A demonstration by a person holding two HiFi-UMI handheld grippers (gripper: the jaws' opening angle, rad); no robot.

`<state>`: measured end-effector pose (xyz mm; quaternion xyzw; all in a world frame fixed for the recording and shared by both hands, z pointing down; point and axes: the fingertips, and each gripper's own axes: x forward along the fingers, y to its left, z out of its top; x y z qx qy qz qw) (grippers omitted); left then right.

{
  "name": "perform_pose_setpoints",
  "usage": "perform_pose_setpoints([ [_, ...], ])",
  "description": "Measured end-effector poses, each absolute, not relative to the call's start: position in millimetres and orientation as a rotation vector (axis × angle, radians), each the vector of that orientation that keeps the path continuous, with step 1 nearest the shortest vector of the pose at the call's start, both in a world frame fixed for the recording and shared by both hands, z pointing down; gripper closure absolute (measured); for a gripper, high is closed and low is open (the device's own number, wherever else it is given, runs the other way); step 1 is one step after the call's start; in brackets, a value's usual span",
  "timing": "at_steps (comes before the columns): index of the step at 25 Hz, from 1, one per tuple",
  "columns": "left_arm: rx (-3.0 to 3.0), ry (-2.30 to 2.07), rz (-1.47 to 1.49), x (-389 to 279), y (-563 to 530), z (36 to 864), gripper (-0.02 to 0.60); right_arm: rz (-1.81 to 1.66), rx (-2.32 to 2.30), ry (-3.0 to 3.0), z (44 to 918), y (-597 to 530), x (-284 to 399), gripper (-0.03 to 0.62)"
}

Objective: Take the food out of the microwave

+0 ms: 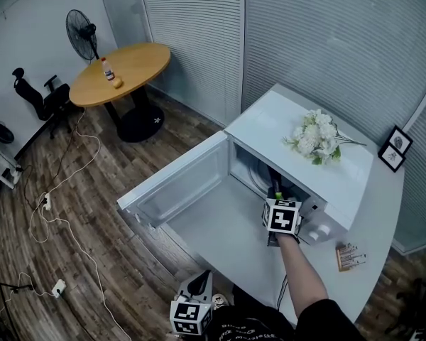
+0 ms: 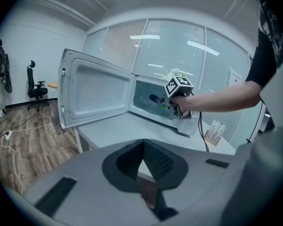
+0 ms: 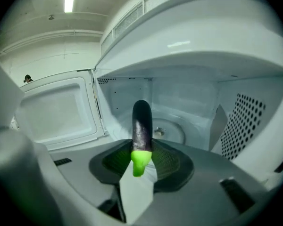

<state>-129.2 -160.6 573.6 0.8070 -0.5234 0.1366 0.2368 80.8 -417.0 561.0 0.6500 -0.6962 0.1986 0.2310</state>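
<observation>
A dark purple eggplant (image 3: 142, 126) with a bright green stem end sticks up between the pads of my right gripper (image 3: 142, 155), which is shut on it. The gripper (image 1: 275, 190) hangs at the mouth of the white microwave (image 1: 270, 116), just above its floor. Behind the eggplant lies the bare glass turntable (image 3: 174, 131). The microwave door (image 1: 179, 183) swings wide open to the left. From the left gripper view, the eggplant (image 2: 154, 98) shows in front of the cavity. My left gripper (image 1: 201, 283) is low at the table's near edge, its jaws (image 2: 142, 147) closed on nothing.
White flowers (image 1: 316, 137) lie on top of the microwave. A small picture frame (image 1: 395, 148) and a printed card (image 1: 350, 256) sit on the white table (image 1: 227, 233). Beyond stand a round wooden table (image 1: 124, 73), a fan (image 1: 82, 34), an office chair (image 1: 39, 98) and floor cables (image 1: 64, 212).
</observation>
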Motion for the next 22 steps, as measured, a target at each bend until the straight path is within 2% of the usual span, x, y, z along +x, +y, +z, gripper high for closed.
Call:
perform_pose_setpoints([
  [22, 2.239, -1.455, 0.329, -128, -141, 568, 0.574, 0.495, 1.801, -1.909, 558, -352, 82, 0.465],
])
